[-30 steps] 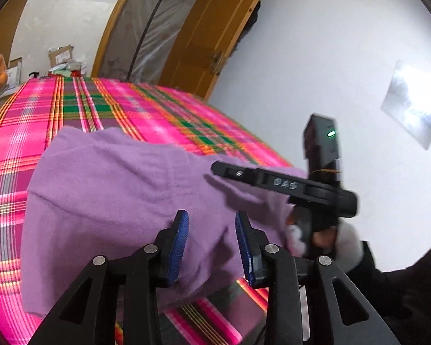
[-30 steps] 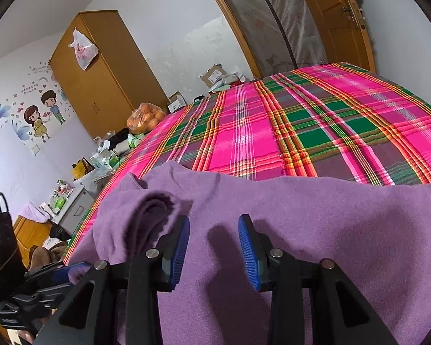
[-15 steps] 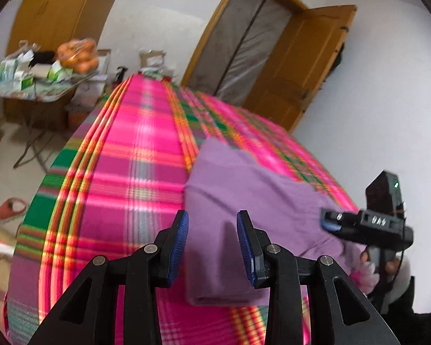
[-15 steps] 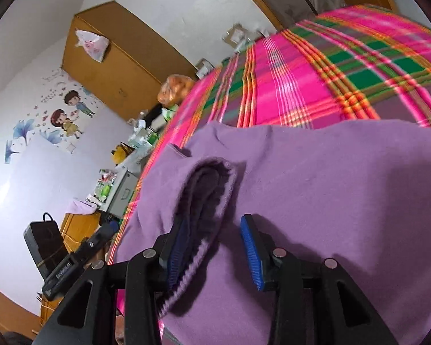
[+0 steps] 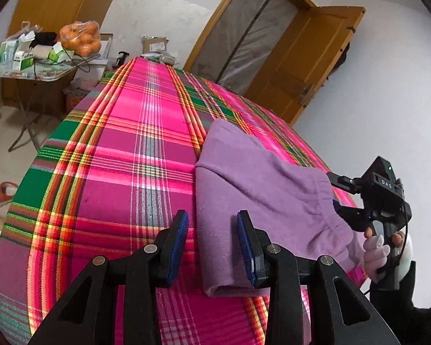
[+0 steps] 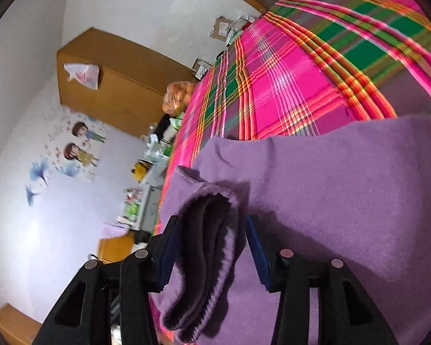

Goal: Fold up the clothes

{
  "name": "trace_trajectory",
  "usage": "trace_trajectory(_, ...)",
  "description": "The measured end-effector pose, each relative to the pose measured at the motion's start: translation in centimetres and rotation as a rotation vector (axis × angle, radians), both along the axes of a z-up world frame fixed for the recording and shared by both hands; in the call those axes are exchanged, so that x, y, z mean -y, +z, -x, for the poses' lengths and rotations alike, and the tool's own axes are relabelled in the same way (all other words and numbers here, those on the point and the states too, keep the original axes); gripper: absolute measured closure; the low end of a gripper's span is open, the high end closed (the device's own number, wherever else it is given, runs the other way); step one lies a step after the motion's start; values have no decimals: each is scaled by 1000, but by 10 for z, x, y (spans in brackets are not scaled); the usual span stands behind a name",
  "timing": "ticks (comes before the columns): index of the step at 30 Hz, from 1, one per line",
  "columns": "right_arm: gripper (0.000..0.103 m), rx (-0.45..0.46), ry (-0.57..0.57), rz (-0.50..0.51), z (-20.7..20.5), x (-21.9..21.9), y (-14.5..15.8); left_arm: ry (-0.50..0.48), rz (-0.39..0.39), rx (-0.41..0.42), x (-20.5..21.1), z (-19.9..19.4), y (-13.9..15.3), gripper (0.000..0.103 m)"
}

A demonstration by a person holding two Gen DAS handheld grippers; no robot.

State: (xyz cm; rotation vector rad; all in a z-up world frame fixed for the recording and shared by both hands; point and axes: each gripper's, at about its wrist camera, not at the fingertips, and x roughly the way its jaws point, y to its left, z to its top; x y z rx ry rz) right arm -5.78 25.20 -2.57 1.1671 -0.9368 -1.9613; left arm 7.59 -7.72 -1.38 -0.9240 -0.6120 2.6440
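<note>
- The purple garment (image 5: 261, 198) now lies folded into a compact block at the near right part of the bed (image 5: 123, 155), close to its right edge; a second ago it was spread wider and looser across the plaid cover.
- The left gripper (image 5: 212, 247) has swung away and hovers above the garment's left folded edge, jaws apart and holding nothing, their gap unchanged.
- The right gripper (image 6: 212, 247) is at the bunched waistband end, jaws opening; the thick roll of cloth (image 6: 207, 253) still sits between them, hanging slack over the left finger rather than being squeezed.
- To my eye a fold has just been laid and is being let go; the hem looks lumpy and may want smoothing.
</note>
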Motion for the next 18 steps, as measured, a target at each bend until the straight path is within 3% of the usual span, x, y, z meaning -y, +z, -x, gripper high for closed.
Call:
trace_trajectory(2,48,-13,2,3,0,0,2,-3,1,-3,-1,1,0,67)
trace_trajectory(6,44,-55,50,-58,-3,19,8,-14,10,1,-4,2,0,67)
trace_trajectory(8,40,-67,50,-130,-3,27,9,-19,15,5,-6,3,-1,67)
trace_trajectory(11,41,-82,47,-214,-4,38,10,-24,20,3,-7,1,-2,67)
trace_trajectory(18,38,-107,70,-273,-1,58,12,-25,20,-3,-9,0,-4,67)
